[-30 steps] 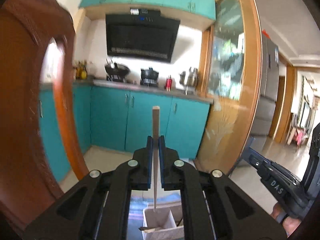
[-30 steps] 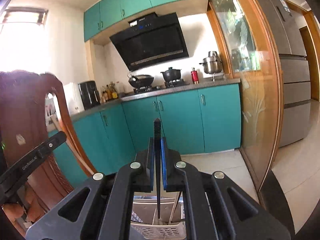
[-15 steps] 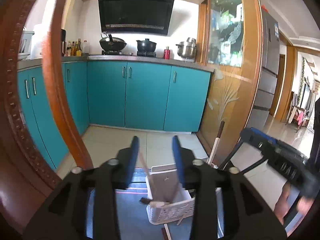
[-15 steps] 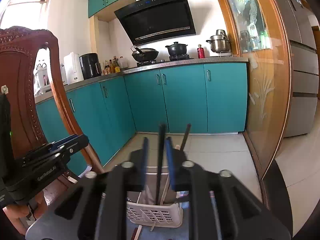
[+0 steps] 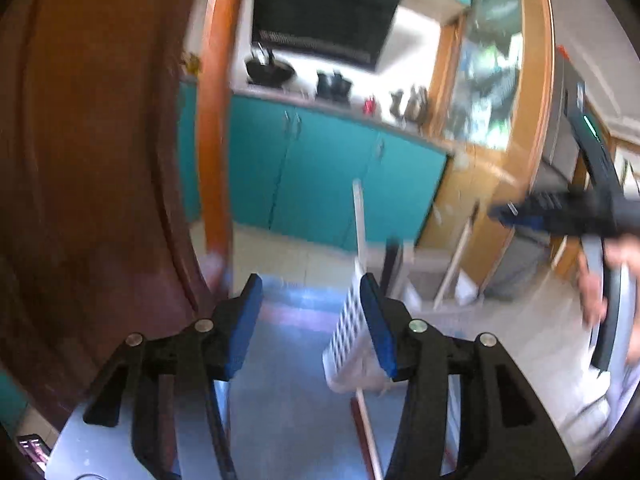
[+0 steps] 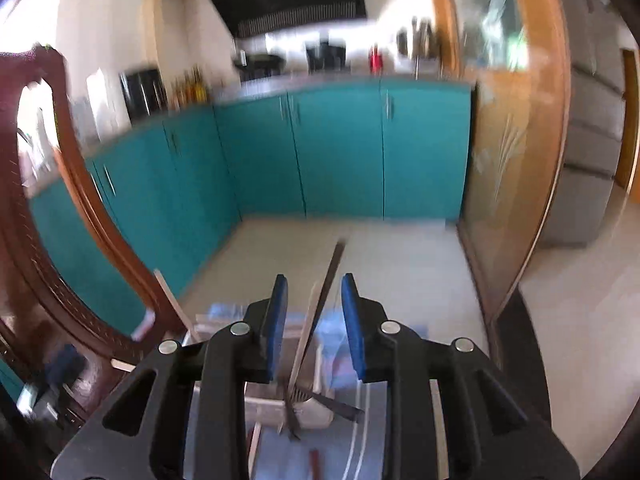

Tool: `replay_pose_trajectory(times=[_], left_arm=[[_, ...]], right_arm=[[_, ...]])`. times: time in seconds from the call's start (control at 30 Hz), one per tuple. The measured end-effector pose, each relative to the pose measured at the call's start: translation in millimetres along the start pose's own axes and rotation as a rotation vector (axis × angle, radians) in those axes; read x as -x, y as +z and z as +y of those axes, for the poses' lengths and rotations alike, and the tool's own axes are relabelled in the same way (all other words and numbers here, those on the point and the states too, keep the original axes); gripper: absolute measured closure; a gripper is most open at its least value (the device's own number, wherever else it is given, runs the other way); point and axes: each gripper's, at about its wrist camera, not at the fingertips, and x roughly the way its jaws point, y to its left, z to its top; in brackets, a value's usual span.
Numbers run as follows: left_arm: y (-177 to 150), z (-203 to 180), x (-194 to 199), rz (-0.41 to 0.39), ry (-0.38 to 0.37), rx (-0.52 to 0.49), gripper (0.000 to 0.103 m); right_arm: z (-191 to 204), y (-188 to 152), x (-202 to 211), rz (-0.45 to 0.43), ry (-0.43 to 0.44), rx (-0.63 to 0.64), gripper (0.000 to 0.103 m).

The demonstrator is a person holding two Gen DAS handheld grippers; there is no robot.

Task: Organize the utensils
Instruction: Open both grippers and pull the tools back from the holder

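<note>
white perforated plastic utensil basket (image 5: pixel 352 344) sat on blue-covered bench (image 5: pixel 288 392), wooden sticks (image 6: pixel 320 312) leaning inside | left hand-held gripper (image 5: pixel 312 320) jaws spread, empty | right hand-held gripper (image 6: pixel 314 320) jaws apart, empty, above basket

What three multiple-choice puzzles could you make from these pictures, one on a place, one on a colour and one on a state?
1. Where do the chopsticks stand?
A. in the white basket
B. on the stove
C. in a drawer

2. What colour are the lower cabinets?
A. red
B. teal
C. white

3. How is the left gripper?
A. shut on a chopstick
B. open, holding nothing
C. shut on the basket

Answers: 1 A, the sticks rise out of the basket; 2 B, the doors are plainly teal; 3 B, its blue pads stand wide apart.
</note>
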Motion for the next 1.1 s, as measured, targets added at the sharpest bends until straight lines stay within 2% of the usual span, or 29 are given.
replay_pose_trajectory(times=[0.07,0.17,0.3,0.33,0.37,0.4,0.6,0.7,0.77,0.8,0.9,1.07,1.1], left_arm=[[-11,-7,-11,0.042,0.021,-0.054,0.052],[-22,-12,-22,0.091,0.028,-0.088,0.052],[-25,-8,-27,0.134,-0.002,-0.063,0.051],[-25,-7,-29,0.14,-0.007,-0.054,0.05],[-25,-5,-29,0.145,-0.012,-0.046,0.05],[-25,-4,-30,0.15,-0.017,-0.037,0.05],[-26,-6,-31,0.159,-0.025,-0.034,0.05],[-27,-9,-32,0.161,-0.024,-0.051,0.049],[-27,-10,-34,0.167,-0.022,-0.059,0.048],[-27,-9,-35,0.17,-0.022,-0.062,0.048],[-28,-10,-38,0.183,-0.019,-0.065,0.048],[-30,-11,-41,0.201,-0.021,-0.076,0.046],[-30,-12,-41,0.205,-0.021,-0.081,0.046]], right_arm=[[10,2,-27,0.107,-0.025,0.003,0.075],[18,-1,-56,0.198,-0.075,-0.028,0.075],[27,-3,-65,0.191,-0.15,-0.031,0.076],[28,-3,-66,0.19,-0.161,-0.042,0.08],[29,-2,-65,0.187,-0.169,-0.045,0.088],[29,-1,-66,0.188,-0.171,-0.044,0.091],[22,7,-71,0.242,-0.107,-0.094,0.089],[21,12,-73,0.236,-0.109,-0.086,0.089],[18,12,-71,0.231,-0.076,-0.104,0.09],[15,12,-70,0.23,-0.068,-0.117,0.094],[9,11,-64,0.214,-0.059,-0.137,0.096],[9,18,-34,0.105,-0.02,-0.154,0.096],[10,20,-28,0.083,-0.01,-0.151,0.102]])
